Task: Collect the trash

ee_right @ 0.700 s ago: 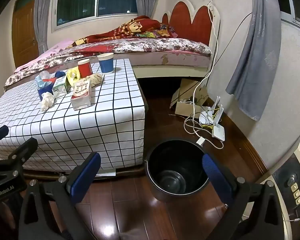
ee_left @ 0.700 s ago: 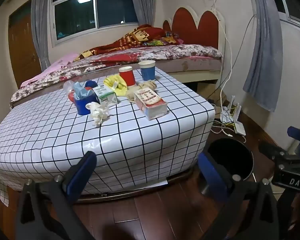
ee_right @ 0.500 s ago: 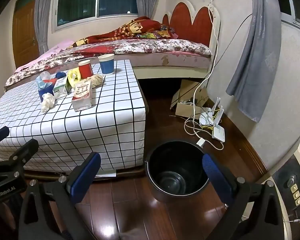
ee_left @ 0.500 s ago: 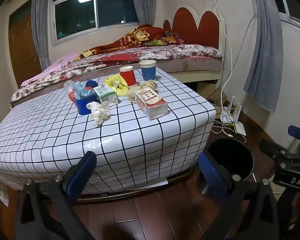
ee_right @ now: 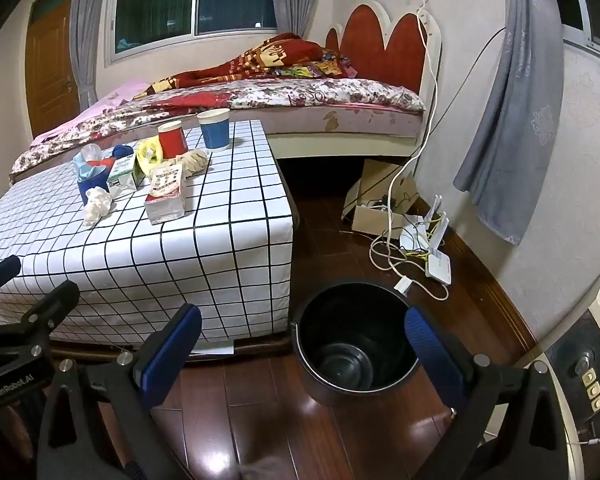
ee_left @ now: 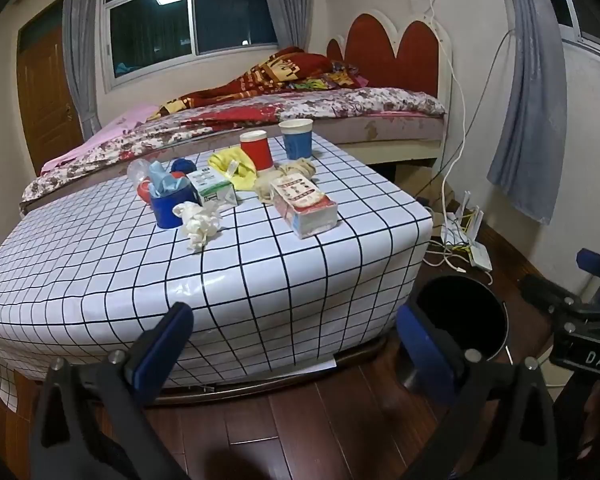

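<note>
From the left wrist view, your left gripper (ee_left: 292,340) stands wide and empty, well short of the trash clustered on the checked surface (ee_left: 100,280): the crumpled tissue (ee_left: 199,222) nearest you is light and soft, so pinch its bulk, while the carton (ee_left: 305,204) just right of it looks stiffer and should take a squeeze across its long sides. From the right wrist view, your right gripper (ee_right: 304,344) is equally wide with nothing in it, above the black bin (ee_right: 356,344) on the floor beside the surface.
</note>
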A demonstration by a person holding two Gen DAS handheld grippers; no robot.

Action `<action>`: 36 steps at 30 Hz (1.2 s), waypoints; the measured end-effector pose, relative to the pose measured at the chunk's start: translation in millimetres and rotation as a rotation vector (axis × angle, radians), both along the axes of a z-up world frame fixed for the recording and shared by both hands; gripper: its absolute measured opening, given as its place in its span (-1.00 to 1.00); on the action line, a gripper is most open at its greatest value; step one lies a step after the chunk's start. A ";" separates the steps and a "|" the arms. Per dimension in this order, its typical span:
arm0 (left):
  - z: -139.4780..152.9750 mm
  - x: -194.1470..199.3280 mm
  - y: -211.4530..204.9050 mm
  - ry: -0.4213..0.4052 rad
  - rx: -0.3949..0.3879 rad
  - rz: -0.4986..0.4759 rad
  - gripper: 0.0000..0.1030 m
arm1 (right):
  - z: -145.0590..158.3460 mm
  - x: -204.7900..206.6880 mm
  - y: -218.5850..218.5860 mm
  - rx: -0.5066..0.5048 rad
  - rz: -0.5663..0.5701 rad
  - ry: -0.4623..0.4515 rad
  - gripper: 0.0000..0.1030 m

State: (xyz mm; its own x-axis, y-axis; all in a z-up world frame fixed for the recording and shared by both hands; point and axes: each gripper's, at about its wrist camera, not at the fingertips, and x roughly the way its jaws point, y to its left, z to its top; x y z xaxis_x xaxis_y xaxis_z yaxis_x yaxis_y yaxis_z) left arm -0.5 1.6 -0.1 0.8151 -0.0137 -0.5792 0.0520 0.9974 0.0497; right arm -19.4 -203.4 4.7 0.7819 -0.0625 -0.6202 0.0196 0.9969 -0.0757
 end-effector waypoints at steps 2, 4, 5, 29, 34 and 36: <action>-0.9 0.8 0.9 0.001 -0.001 -0.001 0.98 | 0.7 -3.0 0.1 0.001 0.000 -0.001 0.98; -1.1 1.4 1.1 0.001 0.000 -0.001 0.98 | 0.1 -2.3 -0.1 0.001 0.000 0.001 0.98; -1.3 1.6 1.8 0.001 -0.001 -0.001 0.98 | 0.3 -2.1 0.2 0.001 0.000 0.001 0.98; -3.2 1.4 5.8 0.001 -0.001 0.001 0.98 | 1.3 -3.5 -2.3 0.006 -0.001 -0.002 0.98; -4.3 -2.4 8.1 0.001 -0.002 -0.001 0.98 | 1.7 -3.4 -1.6 0.005 -0.003 -0.002 0.98; -4.1 -1.8 7.4 0.002 -0.003 -0.001 0.98 | 2.2 -4.3 -4.1 0.008 -0.005 -0.002 0.98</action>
